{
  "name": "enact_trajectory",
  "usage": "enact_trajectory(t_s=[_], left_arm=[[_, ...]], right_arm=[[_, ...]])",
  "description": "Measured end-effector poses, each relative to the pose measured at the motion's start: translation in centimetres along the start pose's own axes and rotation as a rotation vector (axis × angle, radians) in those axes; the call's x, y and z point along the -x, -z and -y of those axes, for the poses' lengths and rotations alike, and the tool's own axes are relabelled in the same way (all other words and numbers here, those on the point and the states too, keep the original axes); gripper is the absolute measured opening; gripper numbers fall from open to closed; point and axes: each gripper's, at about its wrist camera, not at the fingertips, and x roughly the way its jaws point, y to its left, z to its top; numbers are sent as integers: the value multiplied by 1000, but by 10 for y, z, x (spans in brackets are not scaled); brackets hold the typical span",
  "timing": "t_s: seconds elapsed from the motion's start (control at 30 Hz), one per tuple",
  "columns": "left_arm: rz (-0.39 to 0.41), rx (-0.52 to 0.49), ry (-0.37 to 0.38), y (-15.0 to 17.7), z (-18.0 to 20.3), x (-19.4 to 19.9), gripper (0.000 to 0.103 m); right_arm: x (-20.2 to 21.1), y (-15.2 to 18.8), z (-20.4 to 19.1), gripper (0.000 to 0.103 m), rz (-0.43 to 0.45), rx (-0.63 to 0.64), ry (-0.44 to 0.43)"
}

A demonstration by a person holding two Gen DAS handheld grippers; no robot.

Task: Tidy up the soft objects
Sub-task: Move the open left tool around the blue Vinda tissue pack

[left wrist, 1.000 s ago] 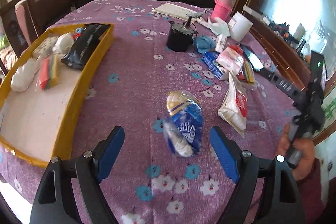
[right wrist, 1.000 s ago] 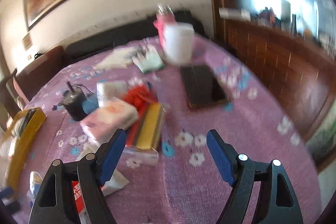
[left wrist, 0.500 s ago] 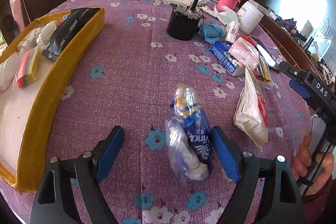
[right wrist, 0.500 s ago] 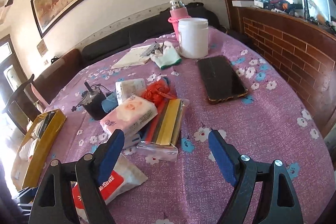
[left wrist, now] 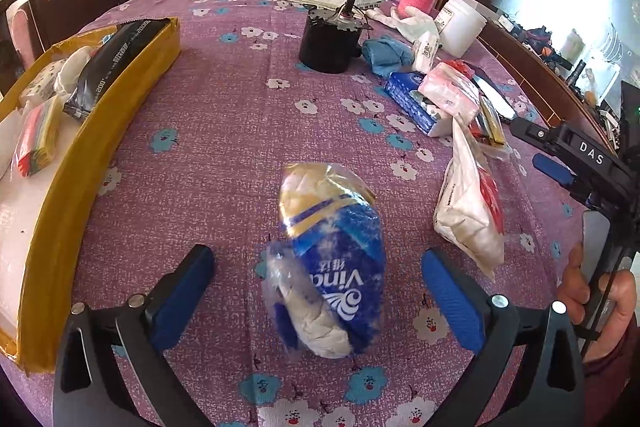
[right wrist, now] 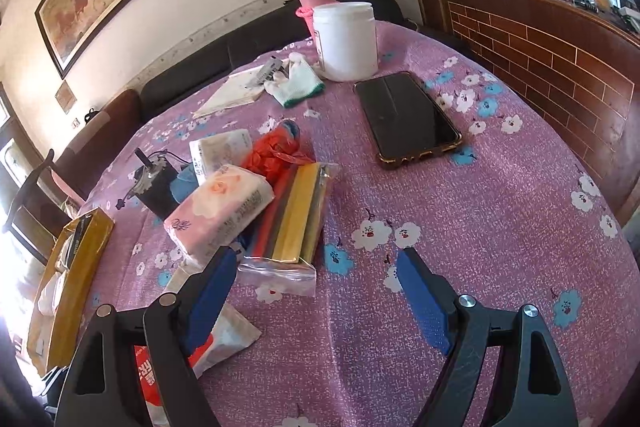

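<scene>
**Blue tissue pack bracketed by wide left jaws**

The left gripper (left wrist: 316, 291) is seen with its jaws just widened, spread apart on either side of the blue Vinda tissue pack (left wrist: 332, 259), which lies untouched on the purple floral tablecloth (left wrist: 224, 131). The right gripper (right wrist: 316, 291) is held agape over bare cloth, beside a zip bag (right wrist: 292, 223).

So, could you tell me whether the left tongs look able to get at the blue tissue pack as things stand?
Probably yes. The left tongs have just been opening, and the blue tissue pack lies between the pads, untouched, with bare tablecloth on either side and nothing on top.
</scene>
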Motion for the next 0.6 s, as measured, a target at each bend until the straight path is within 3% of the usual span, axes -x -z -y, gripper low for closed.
enact_trajectory(t_s=[0.27,0.5,0.6], left_arm=[[-1,-2,-6,0,0,1,103],[-1,-6,-4,1,0,1,103],[3,-1,7,1,-1,2,103]], right_arm=[[-7,1,6,85,-31,-25,7],[-5,0,40,85,-18,-187,46],[-4,-1,42,85,-9,-201,56]])
